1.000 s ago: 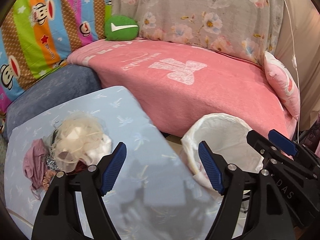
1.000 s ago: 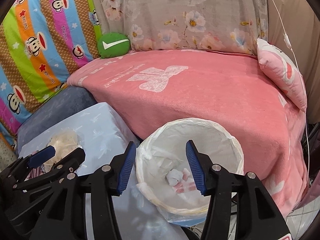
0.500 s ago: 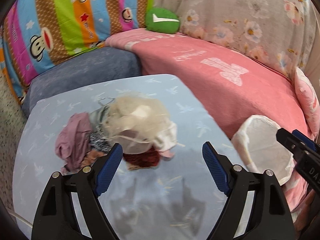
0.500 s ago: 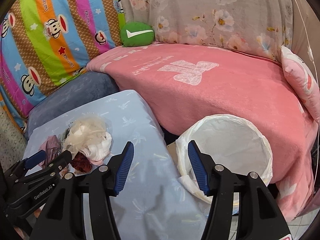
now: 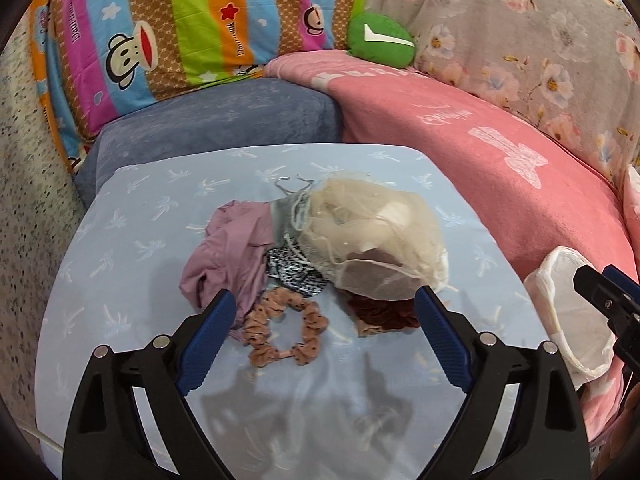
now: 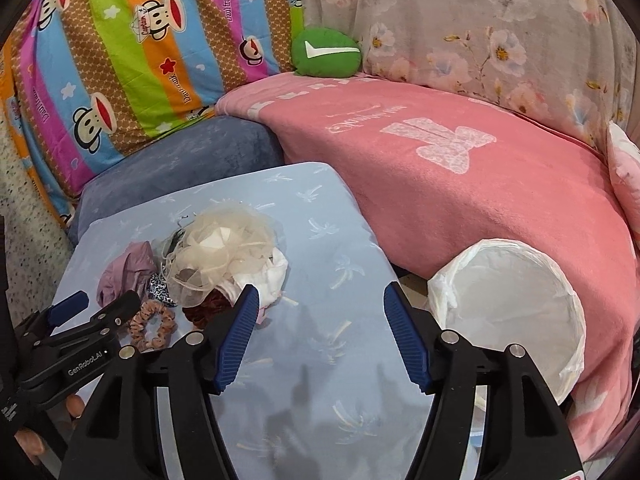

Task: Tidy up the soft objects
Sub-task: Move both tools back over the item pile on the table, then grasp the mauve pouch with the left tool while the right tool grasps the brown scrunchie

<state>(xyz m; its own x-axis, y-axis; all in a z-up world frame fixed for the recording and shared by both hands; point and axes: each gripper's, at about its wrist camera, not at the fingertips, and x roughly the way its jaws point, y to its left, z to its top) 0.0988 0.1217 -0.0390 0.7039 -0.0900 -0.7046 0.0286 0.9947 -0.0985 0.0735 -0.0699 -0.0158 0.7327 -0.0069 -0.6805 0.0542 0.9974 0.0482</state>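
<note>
- Left hand-held gripper (image 5: 322, 314) hung over the blue worktop (image 5: 132, 248), jaws spread wide after just opening further, nothing between the pads.
- Right hand-held gripper (image 6: 320, 316) also spread and empty, jaws just widened, above bare cloth.
- Pile of soft things sat mid-worktop: cream mesh pouch (image 5: 372, 236) on top, mauve cloth (image 5: 228, 252) beside it, pink dotted scrunchie (image 5: 280, 330) nearest the left pads, dark red scrunchie (image 5: 380, 312) under the pouch.
- White lined bin (image 6: 508, 312) stood beside the worktop, against the pink blanket (image 6: 460, 200).
</note>
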